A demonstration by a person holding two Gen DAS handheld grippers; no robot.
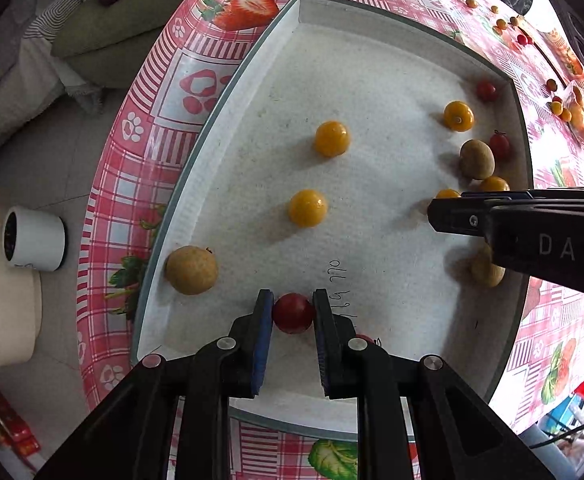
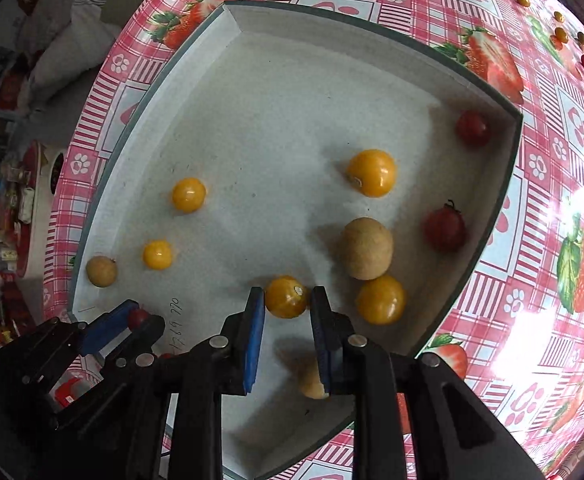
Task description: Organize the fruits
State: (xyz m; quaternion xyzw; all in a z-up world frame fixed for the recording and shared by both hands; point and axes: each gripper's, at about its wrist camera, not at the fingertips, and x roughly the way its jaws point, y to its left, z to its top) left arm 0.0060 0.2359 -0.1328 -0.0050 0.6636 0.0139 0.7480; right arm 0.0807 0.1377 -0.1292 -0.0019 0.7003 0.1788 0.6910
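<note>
A white, grey-rimmed tray (image 1: 228,128) (image 2: 372,32) holds several fruits. My left gripper (image 1: 293,294) (image 2: 132,322) points down at the tray's near edge, shut on a red cherry tomato (image 1: 293,314) (image 2: 137,317). My right gripper (image 2: 287,290) (image 1: 444,210) stands over the tray's right side. A yellow berry (image 2: 286,298) sits between its pads, with a thin gap at the right pad. Yellow berries (image 1: 331,139) (image 1: 307,208), brown longans (image 1: 191,270) (image 2: 367,248) and red tomatoes (image 2: 472,127) (image 2: 445,229) lie loose in the tray.
The tray rests on a table under a pink strawberry-print cloth (image 1: 212,92). More small fruits (image 1: 500,24) lie scattered on the cloth at the far right. The table edge runs down the left, with a white cup (image 1: 34,238) on the floor below.
</note>
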